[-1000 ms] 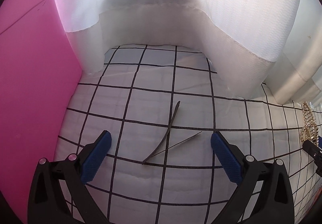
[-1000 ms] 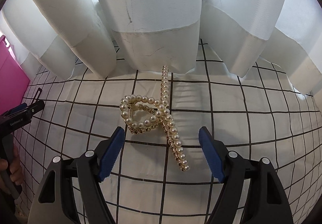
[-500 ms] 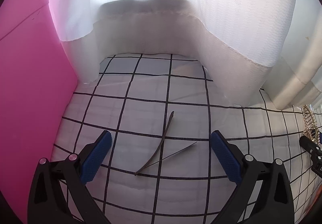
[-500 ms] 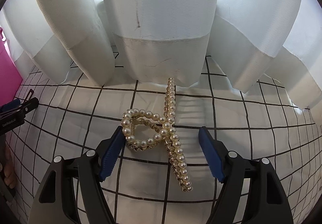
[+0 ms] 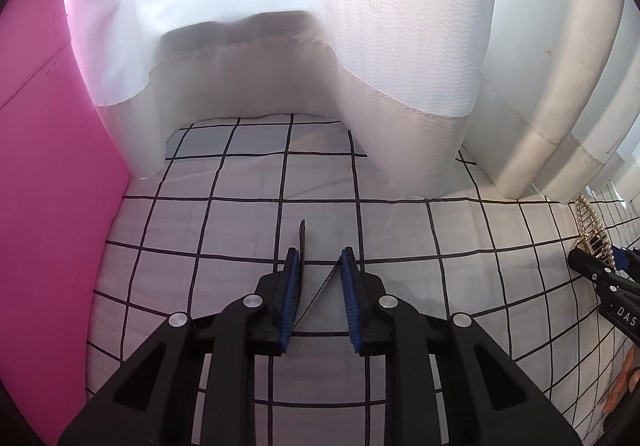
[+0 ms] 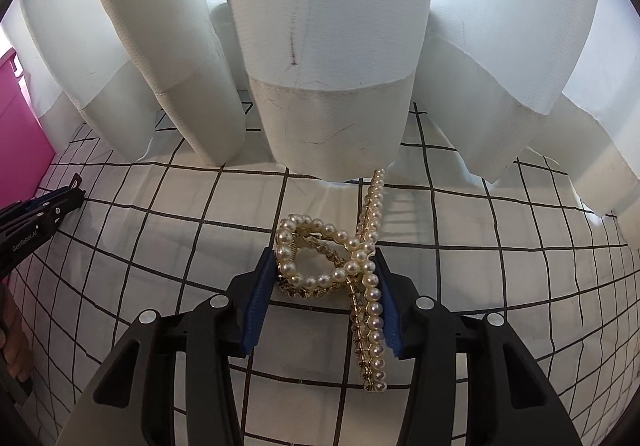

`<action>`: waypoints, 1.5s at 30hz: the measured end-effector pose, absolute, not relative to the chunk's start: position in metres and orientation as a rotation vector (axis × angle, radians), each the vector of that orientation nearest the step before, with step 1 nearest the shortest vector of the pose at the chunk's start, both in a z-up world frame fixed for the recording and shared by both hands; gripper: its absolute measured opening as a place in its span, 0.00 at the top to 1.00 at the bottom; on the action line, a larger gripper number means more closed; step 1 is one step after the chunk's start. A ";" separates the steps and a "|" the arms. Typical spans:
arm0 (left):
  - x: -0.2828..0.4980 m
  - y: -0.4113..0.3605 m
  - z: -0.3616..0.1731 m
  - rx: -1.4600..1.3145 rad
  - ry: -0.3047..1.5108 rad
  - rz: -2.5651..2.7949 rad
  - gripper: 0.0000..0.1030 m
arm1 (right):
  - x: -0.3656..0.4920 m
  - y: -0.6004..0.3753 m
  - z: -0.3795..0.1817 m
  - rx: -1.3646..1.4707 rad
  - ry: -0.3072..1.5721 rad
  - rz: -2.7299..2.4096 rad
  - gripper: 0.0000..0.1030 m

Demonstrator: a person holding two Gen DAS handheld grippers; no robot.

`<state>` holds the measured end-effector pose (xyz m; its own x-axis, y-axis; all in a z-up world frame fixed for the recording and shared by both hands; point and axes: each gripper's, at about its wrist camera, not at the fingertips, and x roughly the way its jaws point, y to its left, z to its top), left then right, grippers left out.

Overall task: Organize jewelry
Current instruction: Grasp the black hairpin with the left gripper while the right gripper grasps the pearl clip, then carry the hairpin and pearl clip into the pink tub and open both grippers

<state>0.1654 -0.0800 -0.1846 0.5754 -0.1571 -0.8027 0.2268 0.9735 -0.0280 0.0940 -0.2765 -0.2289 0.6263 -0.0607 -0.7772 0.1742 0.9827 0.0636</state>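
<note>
Just in front of the white curtain (image 6: 332,65), the right gripper (image 6: 326,282) is clenching the pearl hair claw (image 6: 348,266) and the left gripper (image 5: 320,286) is narrowing around a thin dark clip (image 5: 302,242) (so flat it risks slipping free).

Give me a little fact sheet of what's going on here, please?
Surface: white cloth with black grid lines
Backdrop: white pleated curtain
Left gripper: fingers narrowed around a thin dark hair clip; contact unclear
Right gripper: closed on a gold pearl-studded claw clip
At far left: pink plastic box
</note>
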 end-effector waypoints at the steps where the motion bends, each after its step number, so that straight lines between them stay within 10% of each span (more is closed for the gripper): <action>1: 0.162 -0.081 -0.184 0.074 0.934 -0.229 0.84 | 0.090 -0.273 -0.228 0.141 0.883 -0.134 0.56; 45: 0.034 -0.012 -0.084 0.024 0.844 -0.310 0.84 | -0.041 -0.184 -0.120 0.091 0.749 0.038 0.56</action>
